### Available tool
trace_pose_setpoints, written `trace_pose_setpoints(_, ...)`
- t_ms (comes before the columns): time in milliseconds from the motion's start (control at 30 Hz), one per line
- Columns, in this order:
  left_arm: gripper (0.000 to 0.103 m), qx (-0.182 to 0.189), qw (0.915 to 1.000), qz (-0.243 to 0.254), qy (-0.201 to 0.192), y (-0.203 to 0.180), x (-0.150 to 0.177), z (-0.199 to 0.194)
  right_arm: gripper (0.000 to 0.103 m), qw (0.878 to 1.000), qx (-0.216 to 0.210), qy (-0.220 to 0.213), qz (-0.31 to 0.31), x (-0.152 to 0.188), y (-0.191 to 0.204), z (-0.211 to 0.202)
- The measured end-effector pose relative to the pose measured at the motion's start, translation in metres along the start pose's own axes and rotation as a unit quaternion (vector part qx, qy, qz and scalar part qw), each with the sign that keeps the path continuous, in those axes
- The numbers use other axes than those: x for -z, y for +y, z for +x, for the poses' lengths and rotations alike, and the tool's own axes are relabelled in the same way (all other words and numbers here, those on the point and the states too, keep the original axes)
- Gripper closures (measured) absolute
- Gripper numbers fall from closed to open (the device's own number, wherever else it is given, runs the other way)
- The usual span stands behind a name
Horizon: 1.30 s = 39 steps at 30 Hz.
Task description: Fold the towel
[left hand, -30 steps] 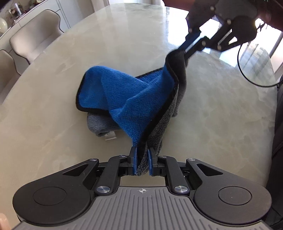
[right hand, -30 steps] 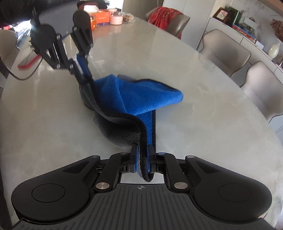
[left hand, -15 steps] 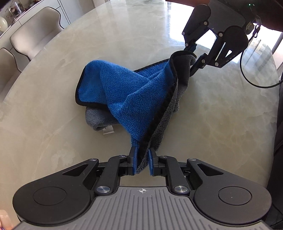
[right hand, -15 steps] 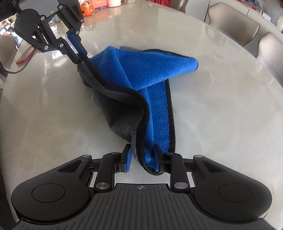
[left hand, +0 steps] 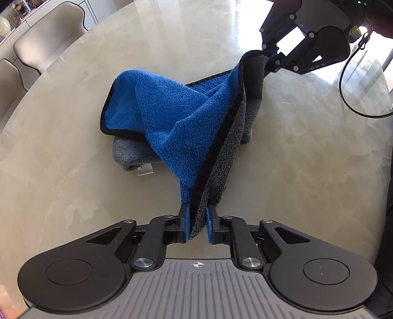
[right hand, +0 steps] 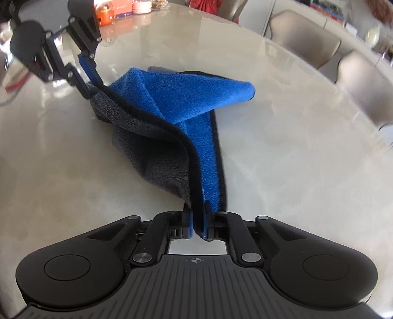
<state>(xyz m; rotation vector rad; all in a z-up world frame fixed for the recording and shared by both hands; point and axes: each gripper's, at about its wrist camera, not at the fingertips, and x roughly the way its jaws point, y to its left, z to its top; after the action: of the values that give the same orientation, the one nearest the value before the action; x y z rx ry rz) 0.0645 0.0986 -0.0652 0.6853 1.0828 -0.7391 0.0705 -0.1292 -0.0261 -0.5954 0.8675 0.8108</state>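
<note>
The towel [left hand: 172, 117] is blue on one side and grey on the other, with black trim; it also shows in the right wrist view [right hand: 196, 98]. It lies partly folded on the marble table, its near edge lifted. My left gripper [left hand: 196, 225] is shut on one corner of that edge. My right gripper [right hand: 197, 223] is shut on the other corner. Each gripper shows in the other's view: the right gripper [left hand: 269, 57] at top right, the left gripper [right hand: 89, 81] at top left. A white tag [left hand: 145, 169] sticks out under the grey layer.
The marble table [left hand: 73, 184] spreads around the towel. Beige chairs [left hand: 49, 32] stand along its far side, also in the right wrist view [right hand: 307, 41]. Orange and pink boxes [right hand: 122, 9] sit at the far table end. A black cable [left hand: 356, 103] hangs by the right gripper.
The right gripper opened briefly half a second ago and has shut again on the towel corner. It has risen and drawn the held edge tauter. The left gripper has hardly moved.
</note>
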Motion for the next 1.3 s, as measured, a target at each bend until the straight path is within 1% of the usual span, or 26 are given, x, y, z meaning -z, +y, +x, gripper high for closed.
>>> trace_pose_setpoints(33, 0.092, -0.007, 1.0000, 0.003, -0.003, 0.000, 0.000, -0.004, 0.096, 1.000, 0.017, -0.010, -0.013, -0.002, 0.002, -0.007)
trace_pose_setpoints(133, 0.093, -0.034, 0.9991, 0.004, -0.024, 0.005, -0.003, -0.030, 0.098, 0.997, 0.060, -0.049, -0.009, -0.014, -0.006, -0.039)
trace_pose_setpoints(167, 0.093, -0.046, 0.9984, 0.008, -0.032, 0.007, -0.006, -0.040, 0.098, 0.996, 0.069, -0.058, -0.010, -0.017, -0.009, -0.048)
trace_pose_setpoints(233, 0.093, -0.071, 0.9961, 0.020, -0.048, 0.008, -0.012, -0.061, 0.098, 0.990, 0.106, -0.084, -0.025, -0.029, -0.016, -0.074)
trace_pose_setpoints(267, 0.093, -0.088, 0.9942, 0.027, -0.056, 0.009, -0.016, -0.071, 0.098, 0.989, 0.115, -0.091, -0.031, -0.033, -0.018, -0.081)
trace_pose_setpoints(333, 0.093, -0.121, 0.9895, 0.034, -0.071, 0.010, -0.025, -0.091, 0.098, 0.980, 0.150, -0.124, -0.050, -0.051, -0.024, -0.110)
trace_pose_setpoints(367, 0.093, -0.133, 0.9875, 0.037, -0.077, 0.011, -0.029, -0.100, 0.098, 0.976, 0.160, -0.136, -0.056, -0.057, -0.026, -0.120)
trace_pose_setpoints(433, 0.093, -0.153, 0.9833, 0.042, -0.090, 0.012, -0.036, -0.117, 0.098, 0.966, 0.189, -0.165, -0.069, -0.072, -0.031, -0.143)
trace_pose_setpoints(467, 0.093, -0.162, 0.9808, 0.047, -0.098, 0.013, -0.041, -0.127, 0.098, 0.963, 0.196, -0.171, -0.073, -0.076, -0.032, -0.147)
trace_pose_setpoints(567, 0.093, -0.178, 0.9756, 0.060, -0.113, 0.012, -0.049, -0.144, 0.098, 0.948, 0.232, -0.197, -0.090, -0.090, -0.041, -0.175)
trace_pose_setpoints(700, 0.093, -0.188, 0.9719, 0.076, -0.119, 0.010, -0.061, -0.153, 0.098, 0.940, 0.258, -0.198, -0.105, -0.093, -0.047, -0.185)
trace_pose_setpoints(800, 0.093, -0.187, 0.9714, 0.086, -0.118, 0.008, -0.070, -0.152, 0.098, 0.938, 0.266, -0.191, -0.110, -0.091, -0.050, -0.186)
trace_pose_setpoints(967, 0.093, -0.173, 0.9731, 0.093, -0.119, 0.010, -0.080, -0.144, 0.098, 0.938, 0.272, -0.183, -0.110, -0.091, -0.049, -0.187)
trace_pose_setpoints(1100, 0.093, -0.201, 0.9679, 0.114, -0.099, 0.021, -0.087, -0.130, 0.098, 0.943, 0.265, -0.176, -0.103, -0.095, -0.060, -0.178)
trace_pose_setpoints(1200, 0.093, -0.208, 0.9678, 0.103, -0.097, 0.038, -0.097, -0.128, 0.098, 0.944, 0.266, -0.167, -0.104, -0.104, -0.073, -0.167)
trace_pose_setpoints(1300, 0.093, -0.231, 0.9628, 0.098, -0.101, 0.055, -0.107, -0.133, 0.098, 0.943, 0.271, -0.165, -0.102, -0.114, -0.087, -0.159)
